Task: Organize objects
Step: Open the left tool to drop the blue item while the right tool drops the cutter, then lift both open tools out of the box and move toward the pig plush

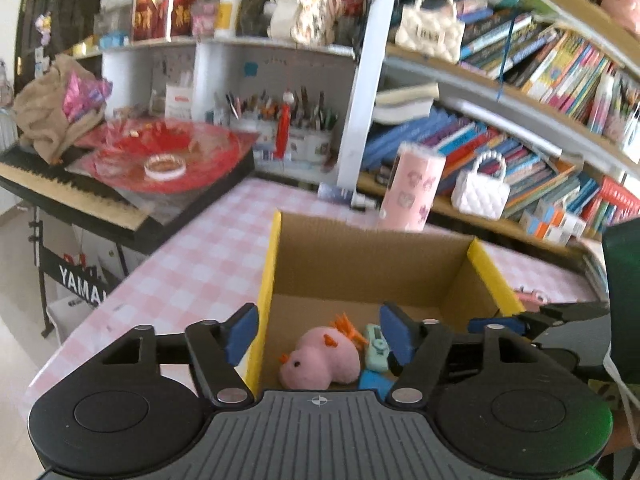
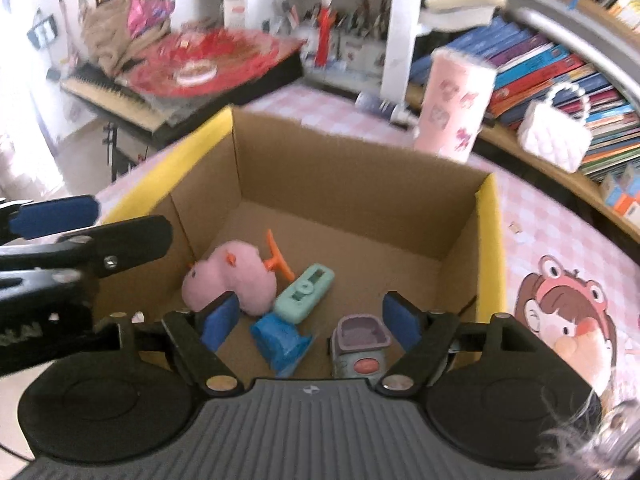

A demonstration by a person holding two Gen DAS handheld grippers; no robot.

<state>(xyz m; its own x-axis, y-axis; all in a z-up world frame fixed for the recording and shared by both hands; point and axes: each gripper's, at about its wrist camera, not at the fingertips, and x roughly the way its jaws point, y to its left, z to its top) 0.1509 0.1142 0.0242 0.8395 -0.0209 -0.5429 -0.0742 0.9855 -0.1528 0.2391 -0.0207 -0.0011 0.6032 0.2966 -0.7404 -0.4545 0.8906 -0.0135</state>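
Both the left gripper (image 1: 318, 334) and right gripper (image 2: 310, 318) hang released above the cardboard box (image 2: 340, 168), whose floor bears a pink plush (image 2: 230, 276).

Open brown cardboard box (image 2: 340, 184): matt corrugated board, yellow tape-like facing on its side edges. Inside, near left, pink fuzzy plush toy (image 2: 230, 276), soft pile, orange trim. Beside it mint-green plastic remote-like gadget (image 2: 304, 293), smooth, slight sheen. Blue plastic piece (image 2: 280, 340), glossy. Lilac plastic cup-shaped toy (image 2: 362, 338), smooth. Pink-and-white checked tablecloth (image 1: 192, 264), smooth, wipe-clean look. Far right, white quilted handbag (image 1: 482, 192), pearl-bead handle.
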